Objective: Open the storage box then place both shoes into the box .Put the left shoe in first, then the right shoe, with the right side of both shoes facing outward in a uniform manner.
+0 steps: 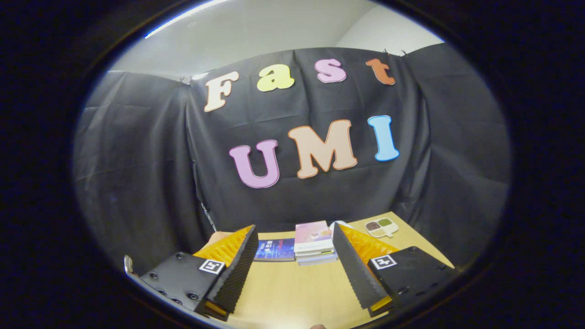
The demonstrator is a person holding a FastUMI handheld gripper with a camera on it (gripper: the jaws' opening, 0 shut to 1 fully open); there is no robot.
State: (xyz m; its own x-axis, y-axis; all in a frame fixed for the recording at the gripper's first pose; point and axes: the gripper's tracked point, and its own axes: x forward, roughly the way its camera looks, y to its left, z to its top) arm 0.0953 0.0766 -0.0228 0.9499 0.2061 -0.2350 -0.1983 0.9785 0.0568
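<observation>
Tool (pixel 292 237) fingers apart above table (pixel 292 292).

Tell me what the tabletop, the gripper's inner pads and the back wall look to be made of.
Table: light wood or wood-look laminate, smooth and matte, with faint grain.
Pads of the gripper: black, ribbed, probably rubber or foam, on orange, likely plastic, backing. The jaws stand open, nothing between them.
Wall: black cloth, judging by its folds and creases.

Claw (pixel 292 256) fingers spread, bare table (pixel 292 292) between; book stack (pixel 315 244) blocks beyond.
</observation>
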